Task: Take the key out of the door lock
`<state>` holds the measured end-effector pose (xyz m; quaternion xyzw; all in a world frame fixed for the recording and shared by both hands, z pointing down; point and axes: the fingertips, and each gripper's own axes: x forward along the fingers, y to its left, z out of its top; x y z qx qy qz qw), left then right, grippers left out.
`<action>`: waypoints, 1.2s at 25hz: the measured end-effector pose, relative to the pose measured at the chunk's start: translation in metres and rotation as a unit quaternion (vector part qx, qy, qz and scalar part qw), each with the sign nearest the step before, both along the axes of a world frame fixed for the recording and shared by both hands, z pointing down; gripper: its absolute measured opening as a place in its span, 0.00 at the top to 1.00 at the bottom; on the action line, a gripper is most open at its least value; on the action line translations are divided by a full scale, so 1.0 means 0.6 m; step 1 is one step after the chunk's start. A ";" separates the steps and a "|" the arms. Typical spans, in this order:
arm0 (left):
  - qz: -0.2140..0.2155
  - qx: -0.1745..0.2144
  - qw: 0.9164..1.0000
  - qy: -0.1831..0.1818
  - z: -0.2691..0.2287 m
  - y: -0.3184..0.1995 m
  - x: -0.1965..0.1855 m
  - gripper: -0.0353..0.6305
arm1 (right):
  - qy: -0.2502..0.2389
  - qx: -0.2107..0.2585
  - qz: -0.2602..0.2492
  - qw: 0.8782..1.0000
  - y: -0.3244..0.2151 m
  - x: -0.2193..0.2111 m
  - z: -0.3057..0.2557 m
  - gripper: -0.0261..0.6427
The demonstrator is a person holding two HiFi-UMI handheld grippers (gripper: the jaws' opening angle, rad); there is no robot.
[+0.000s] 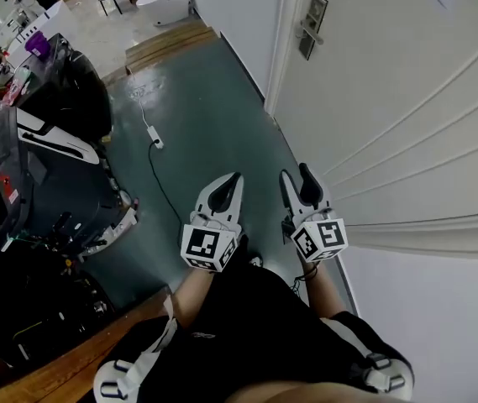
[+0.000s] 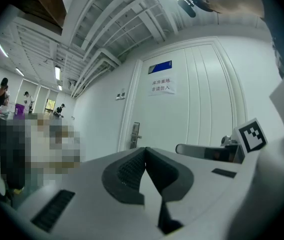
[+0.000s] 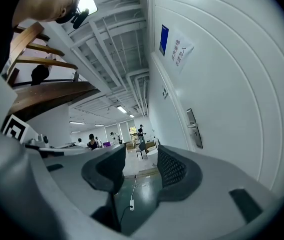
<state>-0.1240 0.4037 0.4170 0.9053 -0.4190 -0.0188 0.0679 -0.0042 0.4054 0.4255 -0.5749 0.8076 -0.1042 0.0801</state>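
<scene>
We hold the left gripper [image 1: 235, 177] with jaws together, the right gripper [image 1: 295, 172] spread and empty, well away from the silver lock plate [image 1: 312, 26] on the white panelled door [image 1: 407, 99].

You stand on a dark green floor [image 1: 213, 99]. A white power strip [image 1: 155, 138] lies there, with wooden boards [image 1: 170, 44] beyond the strip and a white wall [image 1: 239, 15] to its right.
</scene>
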 end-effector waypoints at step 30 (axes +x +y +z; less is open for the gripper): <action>-0.033 -0.016 0.999 0.001 -0.008 -0.453 -0.097 0.91 | -0.003 -0.021 -0.047 0.999 -0.456 -0.099 -0.001 0.67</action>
